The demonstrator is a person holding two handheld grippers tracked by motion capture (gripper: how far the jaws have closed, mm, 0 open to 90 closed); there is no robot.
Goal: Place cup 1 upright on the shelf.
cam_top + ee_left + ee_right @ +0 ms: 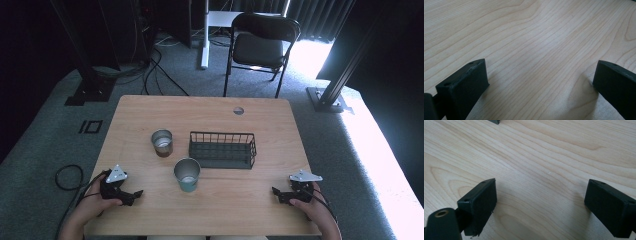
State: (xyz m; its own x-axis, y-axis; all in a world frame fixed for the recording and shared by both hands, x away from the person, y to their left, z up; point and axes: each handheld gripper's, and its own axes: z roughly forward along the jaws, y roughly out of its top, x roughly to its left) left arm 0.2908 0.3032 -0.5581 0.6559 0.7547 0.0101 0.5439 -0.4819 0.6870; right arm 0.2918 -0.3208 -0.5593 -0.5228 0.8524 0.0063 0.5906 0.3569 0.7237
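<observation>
We rest the left gripper (136, 193) and right gripper (276, 192) low in the frame on the pale wooden table (260, 205), both with jaws apart and empty, ready to reach. The 2 metal cups, teal-based (187, 174) and brown-based (162, 142), stand mid-frame, left of the black wire basket (223, 149).

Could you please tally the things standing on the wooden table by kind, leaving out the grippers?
Metal cups: 2, a brown-based steel cup and a teal-based steel cup.
Black wire baskets: 1, the rectangular mesh basket.
Total: 3 things on the light wooden table.
</observation>
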